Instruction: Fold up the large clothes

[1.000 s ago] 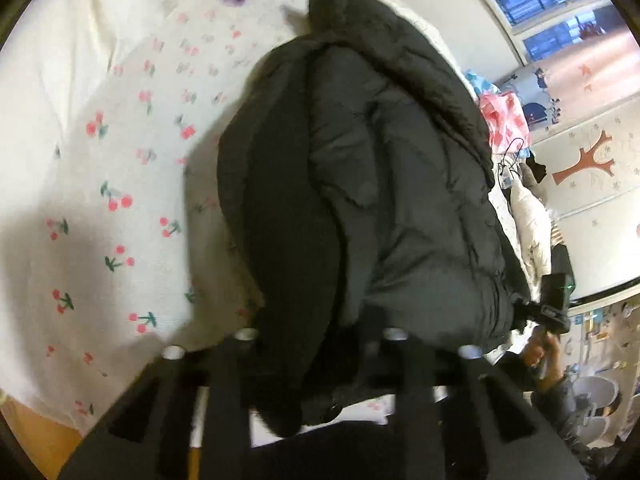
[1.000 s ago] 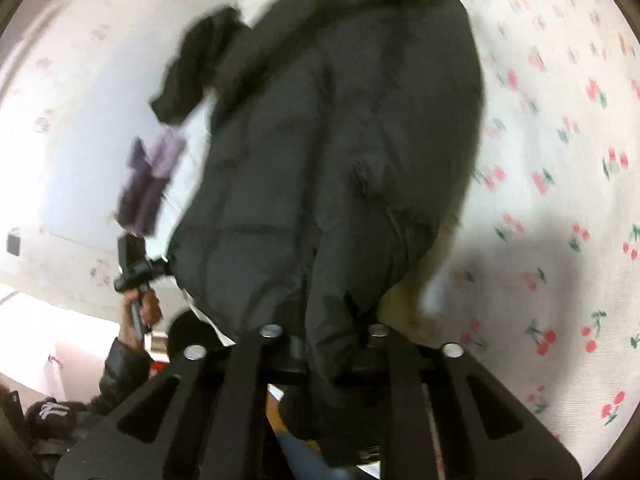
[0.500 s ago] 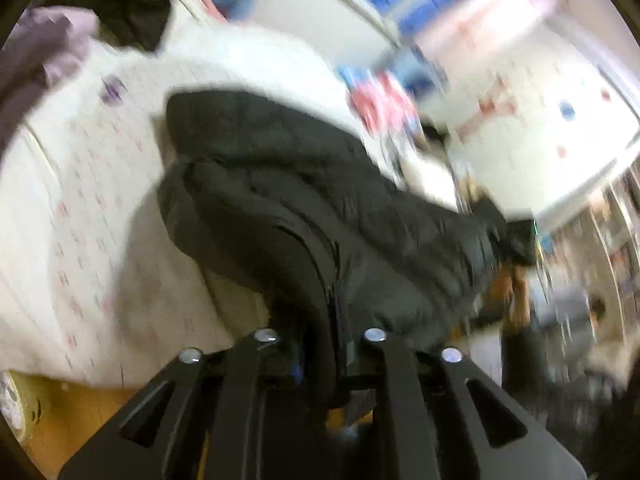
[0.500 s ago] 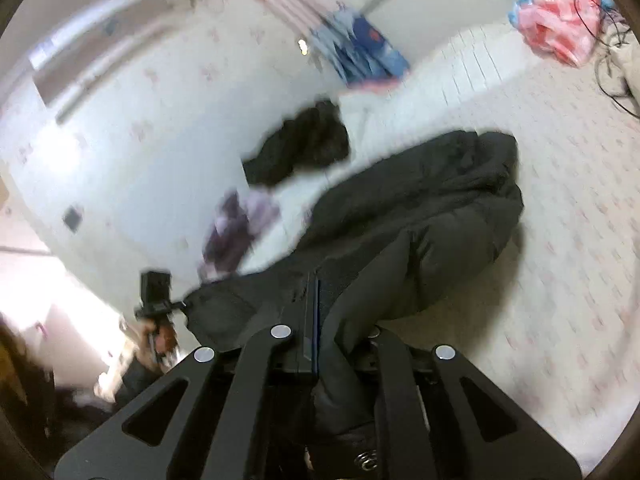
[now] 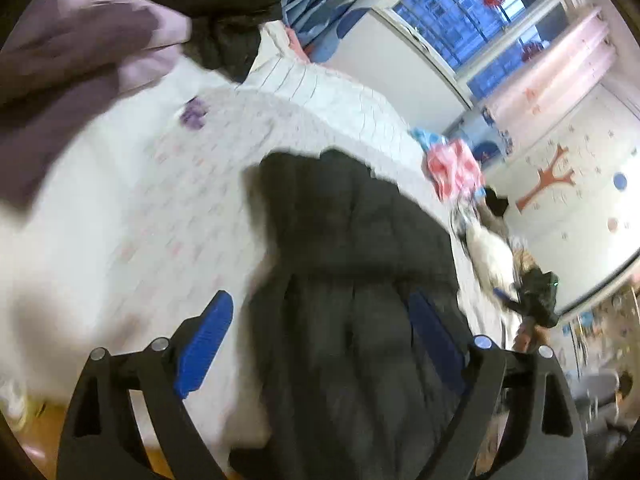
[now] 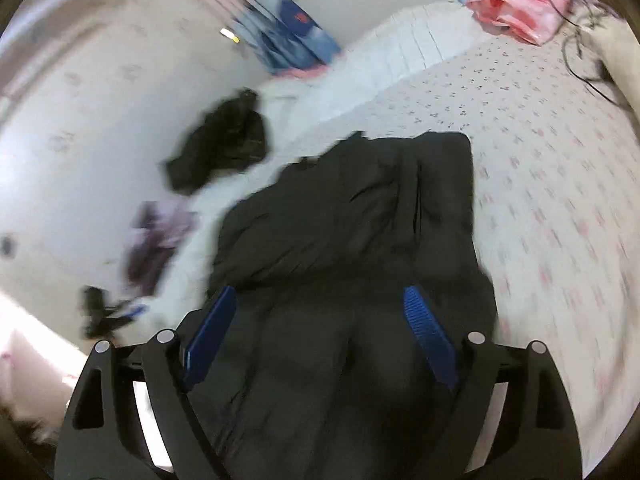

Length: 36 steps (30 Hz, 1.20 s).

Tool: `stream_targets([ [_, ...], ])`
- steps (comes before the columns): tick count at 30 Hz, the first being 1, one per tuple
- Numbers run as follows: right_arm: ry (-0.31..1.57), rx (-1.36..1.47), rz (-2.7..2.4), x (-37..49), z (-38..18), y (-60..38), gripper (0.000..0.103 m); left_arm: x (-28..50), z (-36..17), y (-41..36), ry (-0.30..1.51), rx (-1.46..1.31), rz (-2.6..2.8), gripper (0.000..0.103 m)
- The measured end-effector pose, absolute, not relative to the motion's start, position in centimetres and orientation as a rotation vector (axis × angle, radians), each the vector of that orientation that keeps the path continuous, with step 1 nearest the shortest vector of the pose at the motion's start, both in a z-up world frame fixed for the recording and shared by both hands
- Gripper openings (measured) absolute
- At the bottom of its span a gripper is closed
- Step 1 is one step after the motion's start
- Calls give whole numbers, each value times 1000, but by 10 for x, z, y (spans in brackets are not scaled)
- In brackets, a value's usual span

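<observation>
A black puffer jacket lies folded lengthwise on the cherry-print bedsheet. My left gripper hovers above its near end, jaws opening wide, blue pads clear of the cloth. In the right wrist view the same jacket stretches away from my right gripper, whose jaws are also opening, with the jacket below and between the pads but not pressed. The other gripper shows small at each view's edge.
A purple garment and a black garment lie at the far left of the bed. A pink bag and cables sit at the far right corner. A window and decorated wall stand beyond.
Both grippers were shut on the jacket's near edge; both have let go, opened wide and risen. The jacket has dropped flat onto the bed.
</observation>
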State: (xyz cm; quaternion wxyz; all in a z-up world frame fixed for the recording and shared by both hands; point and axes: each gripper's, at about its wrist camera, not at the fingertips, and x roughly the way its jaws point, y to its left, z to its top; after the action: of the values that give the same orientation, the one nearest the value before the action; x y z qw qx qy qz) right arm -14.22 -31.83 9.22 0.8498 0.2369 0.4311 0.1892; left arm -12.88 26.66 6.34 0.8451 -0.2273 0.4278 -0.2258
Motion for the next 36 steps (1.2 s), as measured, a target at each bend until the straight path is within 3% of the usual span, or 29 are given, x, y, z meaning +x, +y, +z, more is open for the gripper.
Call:
stream_targets([
  [5,990,338,228,-52,33,-277,78,-42,34,202,871,-443,-386,86],
  [6,1002,305,216,-42,25,-269,65,-38,28,197,862,-445,-386,86],
  [7,1008,293,216,-38,15,-267,43,-27,22,188,846,-457,-378,86],
  [9,967,276,250,-41,17,-259,11,-18,11,185,847,-474,-363,86],
  [10,944,252,261,-45,22,-258,5,-14,8,181,853,-478,-356,86],
  [17,669,121,242,-88,112,-266,4,-25,53,145,680,-337,-387,87],
  [21,803,65,157,-75,69,-279,4,-13,43,116,723,-275,-439,91],
  [24,965,76,147,-63,7,-287,11,13,-3,93,900,-178,-394,91],
  [26,979,145,170,-67,3,-295,16,23,-31,86,1003,-112,-352,91],
  [27,970,164,162,-70,7,-297,27,23,-33,86,1013,-107,-340,91],
  [28,937,172,120,-76,20,-302,37,19,-28,87,995,-111,-341,91],
  [30,824,164,99,-84,48,-304,44,11,-12,90,921,-117,-350,91],
  [34,683,107,209,-81,85,-275,49,6,14,85,810,-92,-364,91],
  [36,766,52,203,-56,69,-258,49,18,7,79,850,-76,-349,92],
])
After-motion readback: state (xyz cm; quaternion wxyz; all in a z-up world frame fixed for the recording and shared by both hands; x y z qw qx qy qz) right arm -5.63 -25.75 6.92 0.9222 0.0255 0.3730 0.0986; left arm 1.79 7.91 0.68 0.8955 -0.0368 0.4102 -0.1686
